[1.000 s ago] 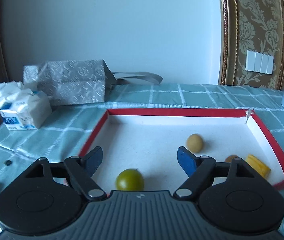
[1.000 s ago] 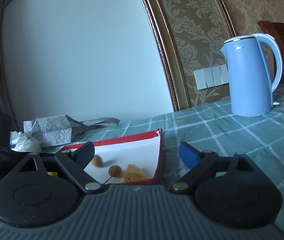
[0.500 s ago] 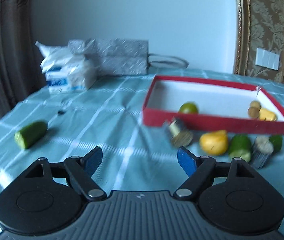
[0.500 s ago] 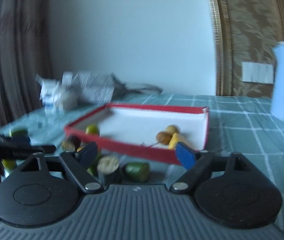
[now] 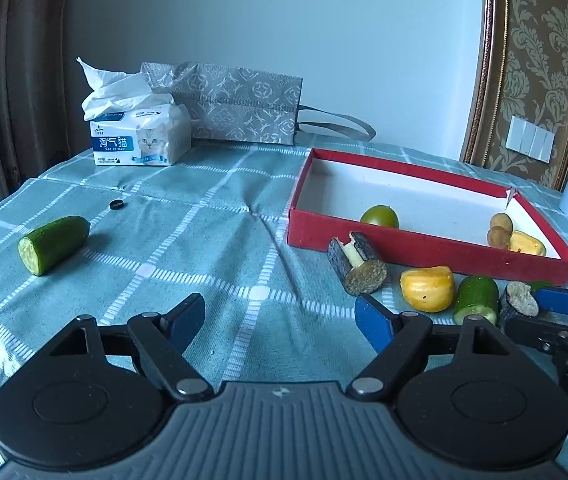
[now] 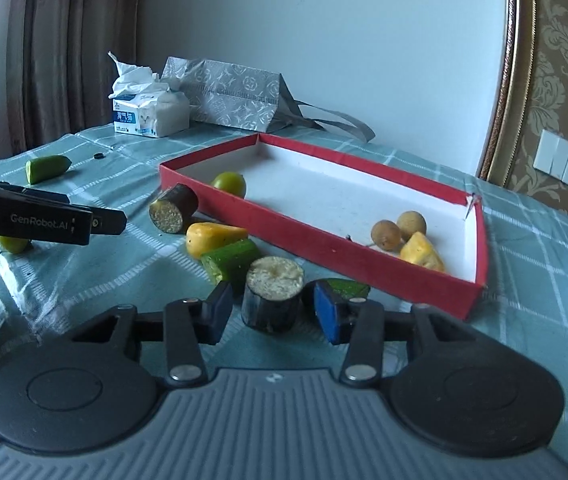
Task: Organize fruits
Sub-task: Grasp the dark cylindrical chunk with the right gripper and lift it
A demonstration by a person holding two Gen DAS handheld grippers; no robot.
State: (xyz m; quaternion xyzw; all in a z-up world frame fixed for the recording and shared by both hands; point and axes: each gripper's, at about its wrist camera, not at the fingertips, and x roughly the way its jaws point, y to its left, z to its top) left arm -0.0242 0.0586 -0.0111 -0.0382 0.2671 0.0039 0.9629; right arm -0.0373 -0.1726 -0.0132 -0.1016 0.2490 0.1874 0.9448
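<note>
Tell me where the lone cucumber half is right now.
In the left wrist view, the cucumber half lies on the checked tablecloth at far left, apart from the other pieces, nearest a small black ring.

Table under teal cloth with white grid lines (image 5: 211, 236). Directly on cloth:
- shallow red cardboard box with white inside (image 5: 424, 246), 2 o'clock of centre in left wrist view
- row along box's near wall: dark-skinned cut cylinder (image 5: 358, 264), yellow fruit chunk (image 5: 428, 288), short green cucumber piece (image 5: 478, 298), second dark cut cylinder (image 6: 271, 300)
- green cucumber half (image 5: 53, 244), 9 o'clock
- small black ring (image 5: 116, 204)
- tissue pack (image 5: 139, 138) and grey patterned gift bag (image 5: 239, 106), 11–12 o'clock
</note>
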